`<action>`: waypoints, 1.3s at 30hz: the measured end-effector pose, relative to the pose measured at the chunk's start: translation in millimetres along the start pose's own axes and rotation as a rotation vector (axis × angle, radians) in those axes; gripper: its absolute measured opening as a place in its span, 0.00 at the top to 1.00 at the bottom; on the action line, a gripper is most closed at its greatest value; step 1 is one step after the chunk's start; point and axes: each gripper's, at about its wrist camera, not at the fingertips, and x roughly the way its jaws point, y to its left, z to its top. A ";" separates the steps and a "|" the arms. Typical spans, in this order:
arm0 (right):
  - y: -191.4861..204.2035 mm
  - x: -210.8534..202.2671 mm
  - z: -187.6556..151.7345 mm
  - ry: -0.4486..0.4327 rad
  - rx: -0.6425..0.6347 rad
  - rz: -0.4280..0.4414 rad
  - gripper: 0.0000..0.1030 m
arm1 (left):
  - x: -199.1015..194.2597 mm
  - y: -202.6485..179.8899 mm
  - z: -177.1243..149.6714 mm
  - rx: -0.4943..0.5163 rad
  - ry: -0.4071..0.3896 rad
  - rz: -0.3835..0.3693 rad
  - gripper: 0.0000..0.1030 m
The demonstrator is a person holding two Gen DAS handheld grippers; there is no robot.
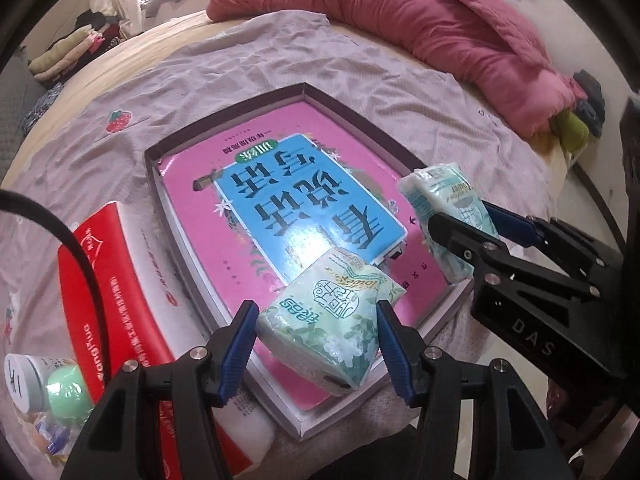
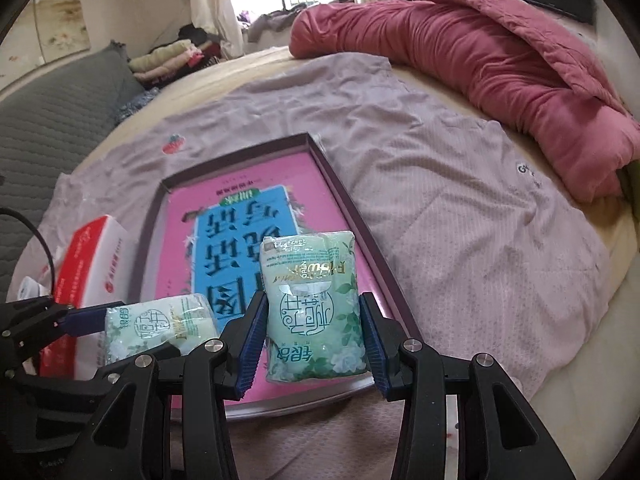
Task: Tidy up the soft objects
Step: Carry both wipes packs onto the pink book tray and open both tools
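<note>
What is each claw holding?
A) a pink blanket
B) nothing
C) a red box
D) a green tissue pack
D: the left claw and the right claw each squeeze a green tissue pack between their blue pads, above the shallow box with the pink and blue book.

Left gripper [image 1: 316,344], right gripper [image 2: 314,340] — black angular plastic arms, ribbed blue pads, silver screw heads; "DAS" lettering on right body; black cable at 9 o'clock.
</note>
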 end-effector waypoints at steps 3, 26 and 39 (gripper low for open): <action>-2.5 8.5 -0.8 0.033 0.002 -0.013 0.54 | 5.9 -1.9 -1.3 0.008 0.017 0.002 0.43; -11.1 -0.4 -5.9 -0.013 0.030 -0.035 0.43 | 14.2 -17.3 -6.4 0.076 0.050 0.046 0.42; -21.6 -26.6 -10.6 -0.055 0.078 -0.041 0.42 | 15.7 -24.1 -11.2 0.103 0.084 0.057 0.39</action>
